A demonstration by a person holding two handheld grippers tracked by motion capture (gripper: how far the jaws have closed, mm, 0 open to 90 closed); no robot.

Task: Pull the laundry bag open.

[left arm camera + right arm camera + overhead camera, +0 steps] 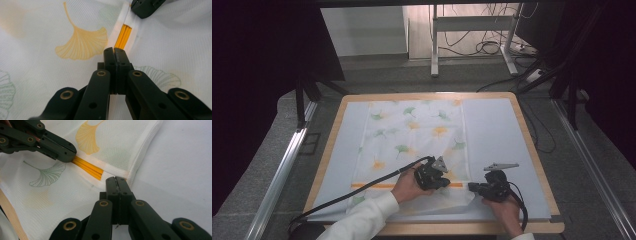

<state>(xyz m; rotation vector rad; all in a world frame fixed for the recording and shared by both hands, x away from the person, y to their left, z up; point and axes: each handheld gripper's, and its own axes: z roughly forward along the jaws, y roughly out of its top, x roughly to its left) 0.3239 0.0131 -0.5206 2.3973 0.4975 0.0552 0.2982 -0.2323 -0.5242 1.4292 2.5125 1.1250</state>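
A white cloth (412, 135) printed with green and yellow ginkgo leaves lies spread on the mat, with an orange stripe (372, 185) across its near end. My left gripper (446, 182) points right along that stripe. Its jaws are shut, and the stripe (123, 36) runs straight into the tips (114, 49). My right gripper (471, 187) faces it from the right, jaws shut (116, 178) on the cloth's hem just inside its right edge. The cloth (120, 140) looks slightly raised between the two tips. The left gripper (72, 157) lies close in the right gripper view.
A pale mat (497, 135) covers the wooden table (536, 160); bare mat lies left and right of the cloth. A metal rail (282, 170) runs along the left, and a frame with cables (472, 45) stands behind the table. Black cables trail from both grippers.
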